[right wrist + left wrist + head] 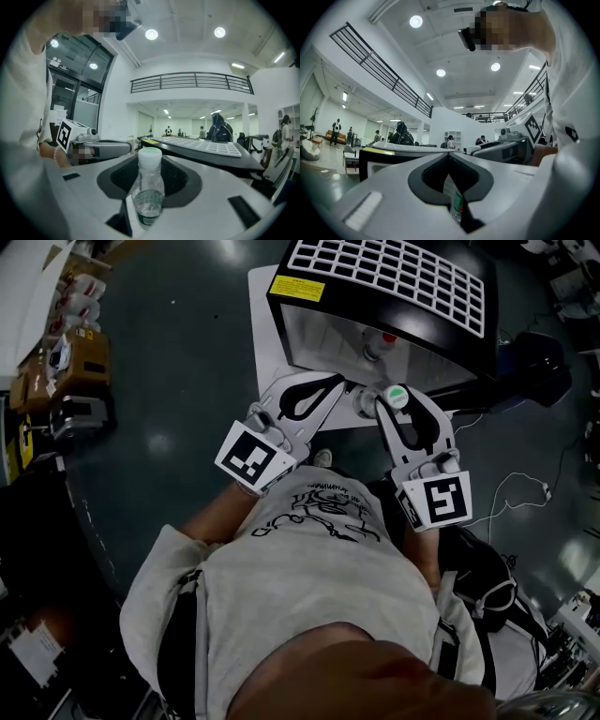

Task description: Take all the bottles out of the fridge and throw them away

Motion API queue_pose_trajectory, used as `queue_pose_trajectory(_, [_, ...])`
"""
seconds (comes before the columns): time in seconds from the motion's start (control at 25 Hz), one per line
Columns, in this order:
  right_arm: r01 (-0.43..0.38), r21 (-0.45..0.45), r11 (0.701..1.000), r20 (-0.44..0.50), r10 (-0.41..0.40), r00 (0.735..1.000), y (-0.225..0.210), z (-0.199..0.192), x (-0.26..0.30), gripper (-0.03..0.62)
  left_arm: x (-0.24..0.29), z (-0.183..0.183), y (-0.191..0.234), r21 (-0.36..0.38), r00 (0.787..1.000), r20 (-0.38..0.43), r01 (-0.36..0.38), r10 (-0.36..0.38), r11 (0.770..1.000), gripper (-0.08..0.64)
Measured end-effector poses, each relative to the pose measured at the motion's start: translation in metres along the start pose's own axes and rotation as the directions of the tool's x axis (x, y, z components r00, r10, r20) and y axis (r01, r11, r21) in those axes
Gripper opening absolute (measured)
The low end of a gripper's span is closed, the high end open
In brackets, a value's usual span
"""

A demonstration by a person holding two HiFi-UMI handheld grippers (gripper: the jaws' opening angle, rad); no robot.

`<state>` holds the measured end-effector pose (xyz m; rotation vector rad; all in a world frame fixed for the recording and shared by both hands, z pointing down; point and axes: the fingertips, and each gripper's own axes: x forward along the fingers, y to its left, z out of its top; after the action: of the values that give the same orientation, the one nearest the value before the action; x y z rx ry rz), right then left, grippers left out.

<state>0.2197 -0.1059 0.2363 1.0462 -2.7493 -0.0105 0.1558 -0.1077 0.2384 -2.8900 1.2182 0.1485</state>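
Fridge edge: the black fridge [375, 277] with a white grid top stands on a white slab [263, 329]. Its front lies just beyond the tips of both tongs.
Open room: bare dark floor [169, 362] spreads left of the fridge as far as the boxes [80, 357] at the left rim. On the right, a white cable [525, 488] and dark gear crowd the floor near the person.
Right tongs: the right tongs [151, 161] pinch an upright clear bottle [149, 192] with a white and green cap and a little water in it. They hold it just in front of the fridge.
Left tongs: the left tongs [449, 157] have their tips pressed together, close beside the right pair.
Hand pose: both tools reach out from the chest side by side, roughly level, and converge toward the fridge front. The left marker cube [251, 454] and the right marker cube [436, 501] sit nearest the grey shirt [309, 568].
In the fridge: a red-capped bottle [380, 341] shows through the pale front panel.
Hard to make out: a sliver of a labelled bottle [457, 206], green and red, shows through the slit of the left tongs, and I cannot tell whether the pads touch it. A round grey cap [363, 401] sits between the two pairs of tips, and what it belongs to is unclear.
Cut off: the fridge's far side runs out of the head view, and both hands are hidden under the cubes.
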Motion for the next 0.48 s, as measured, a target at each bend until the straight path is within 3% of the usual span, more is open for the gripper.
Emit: queue_pose_trajectory(0.48, [-0.09, -0.017, 0.996, 0.001, 0.091, 0.996, 0.02, 0.007, 0.009, 0.152, -0.021, 0.004, 0.005, 0.003, 0.997, 0.005, -0.075, 0.075, 0.997, 0.009])
